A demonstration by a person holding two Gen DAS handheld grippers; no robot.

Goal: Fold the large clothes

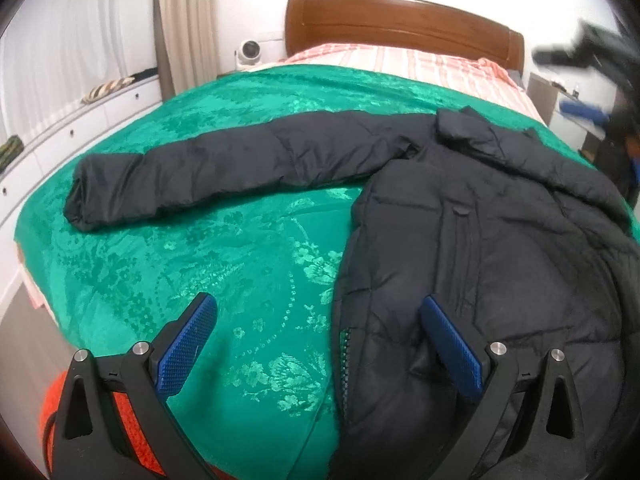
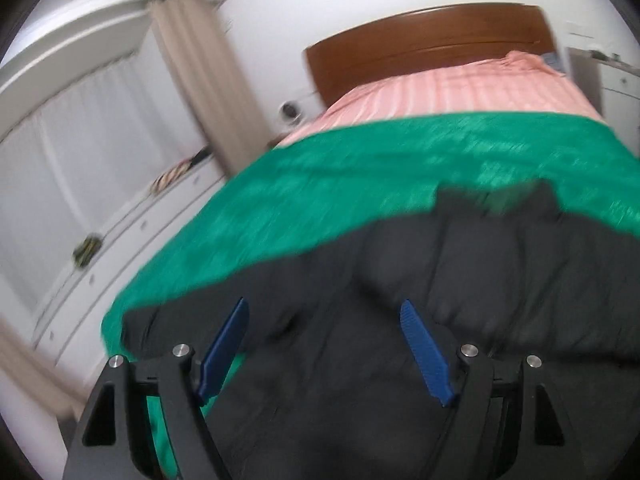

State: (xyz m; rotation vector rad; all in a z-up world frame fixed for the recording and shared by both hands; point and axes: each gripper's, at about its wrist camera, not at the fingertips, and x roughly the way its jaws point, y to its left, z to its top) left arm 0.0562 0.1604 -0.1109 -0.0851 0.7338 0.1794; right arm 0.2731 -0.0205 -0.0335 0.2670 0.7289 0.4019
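Left wrist view
- Jacket: the black puffer jacket (image 1: 480, 240) lies on the bed's green blanket (image 1: 200, 260), body toward the foot end away from the wooden headboard (image 1: 400, 24), collar pointing at the headboard.
- Sleeve: one sleeve (image 1: 208, 168) is stretched flat across the blanket, between the headboard and your gripper.
- Your left gripper (image 1: 316, 336): jaws wide apart, holding nothing; one finger is over bare blanket, the other over the jacket's zipper edge.
- Step, as I judge it: early, since the sleeve is not yet folded in.
- Next move: you would likely reach toward the headboard to the sleeve cuff, close on it, and carry it over the body.
- Room: a small white device (image 1: 249, 53) sits beside the headboard; a striped pink sheet (image 1: 400, 64) shows just below the headboard.

Right wrist view
- Picture: blurred, so fine detail is lost.
- Your right gripper (image 2: 324, 320): spread open, empty, over the jacket's dark padding, far from the headboard.
- Room: beige curtain (image 2: 200, 80) and white drawers (image 2: 120, 240) to the headboard's left.
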